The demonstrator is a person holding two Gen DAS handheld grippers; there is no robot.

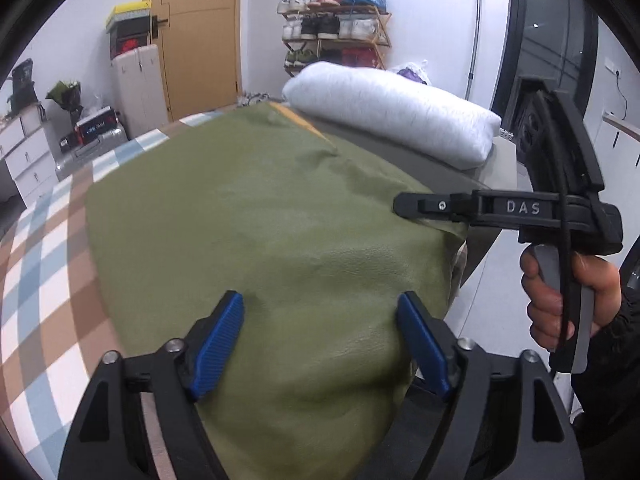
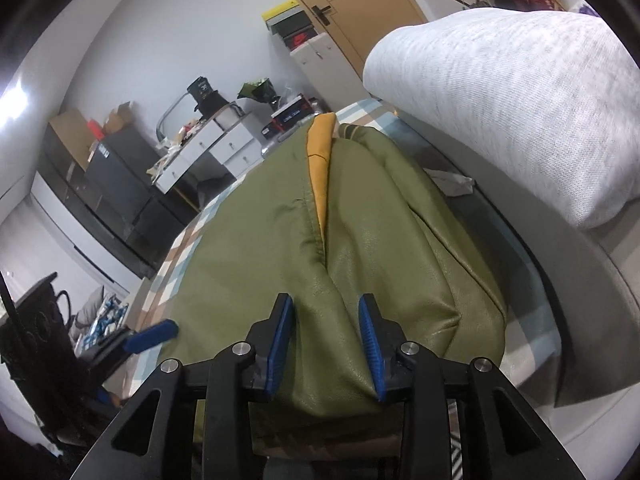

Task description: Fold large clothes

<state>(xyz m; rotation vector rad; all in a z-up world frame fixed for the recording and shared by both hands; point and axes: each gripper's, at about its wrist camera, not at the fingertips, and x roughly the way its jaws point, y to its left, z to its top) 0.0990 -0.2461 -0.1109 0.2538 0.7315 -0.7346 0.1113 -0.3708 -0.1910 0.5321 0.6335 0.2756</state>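
Olive faux-leather jacket [image 1: 260, 216] lies flat on the bed, directly under both grippers. Left gripper [image 1: 320, 344] is spread wide over its near hem, gripping nothing; right gripper [image 2: 326, 344] is part-open, straddling a ridge at the hem, not clamped. Looks like a pre-grasp: next, pinch both near corners and fold away. Beyond: checked bedspread [image 1: 44, 248], white pillow [image 1: 392, 116], door [image 1: 196, 36], shoe rack [image 1: 340, 32].
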